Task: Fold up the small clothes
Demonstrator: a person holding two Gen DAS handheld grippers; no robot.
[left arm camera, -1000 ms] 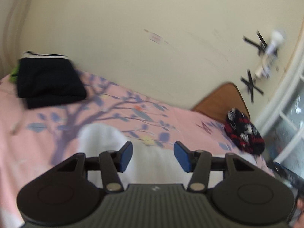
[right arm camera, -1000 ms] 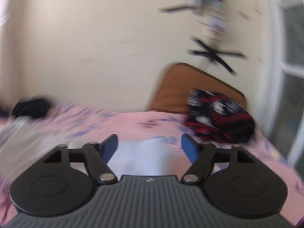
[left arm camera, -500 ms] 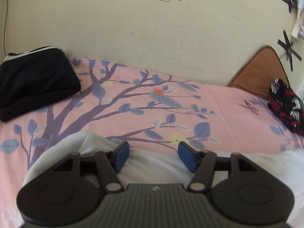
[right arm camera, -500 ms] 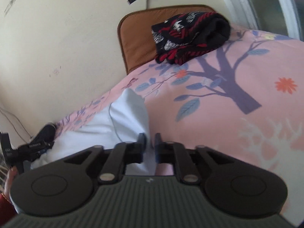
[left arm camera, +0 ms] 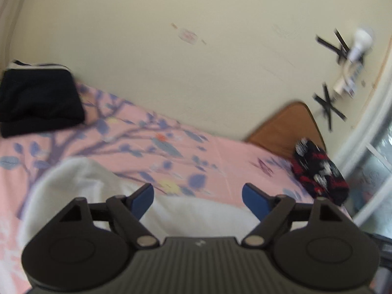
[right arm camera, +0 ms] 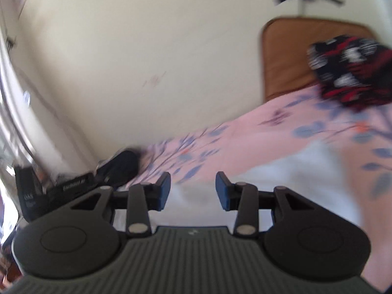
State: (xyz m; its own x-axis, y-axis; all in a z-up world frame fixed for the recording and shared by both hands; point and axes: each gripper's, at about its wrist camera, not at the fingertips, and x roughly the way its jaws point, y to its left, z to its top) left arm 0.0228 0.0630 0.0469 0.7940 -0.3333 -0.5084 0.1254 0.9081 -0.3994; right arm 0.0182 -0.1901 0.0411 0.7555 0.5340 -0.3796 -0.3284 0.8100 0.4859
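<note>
Your left gripper (left arm camera: 198,197) stood with its blue pads (left arm camera: 144,197) spread wide and nothing between them, held just above the white garment (left arm camera: 80,186). That cloth lay rumpled on the pink sheet (left arm camera: 227,152), one rounded fold humped up to the left of your fingers and a flatter stretch running under and past them to the right. Your right gripper (right arm camera: 193,191) was also parted, its blue pads (right arm camera: 163,191) a moderate gap apart and gripping nothing; the same white garment (right arm camera: 306,169) spread beneath it and off to its right, on the tree-and-leaf print of the pink sheet (right arm camera: 245,137).

Further out in the left wrist view, a folded black garment (left arm camera: 39,100) with a white edge sat at the far left of the bed against the wall (left arm camera: 196,61). At the far right, a rolled black, red and white garment (left arm camera: 318,171) rested on the sheet, touching the lower edge of a brown cushion (left arm camera: 289,125) that leaned on the wall. Black tape crosses (left arm camera: 329,109) and a white bulb (left arm camera: 361,40) were fixed to the wall above the cushion.

From the right wrist view you saw that patterned roll (right arm camera: 350,68) in front of the brown cushion (right arm camera: 284,56), and your other gripper's dark body (right arm camera: 49,191) at the lower left, much blurred. No container showed in either view.
</note>
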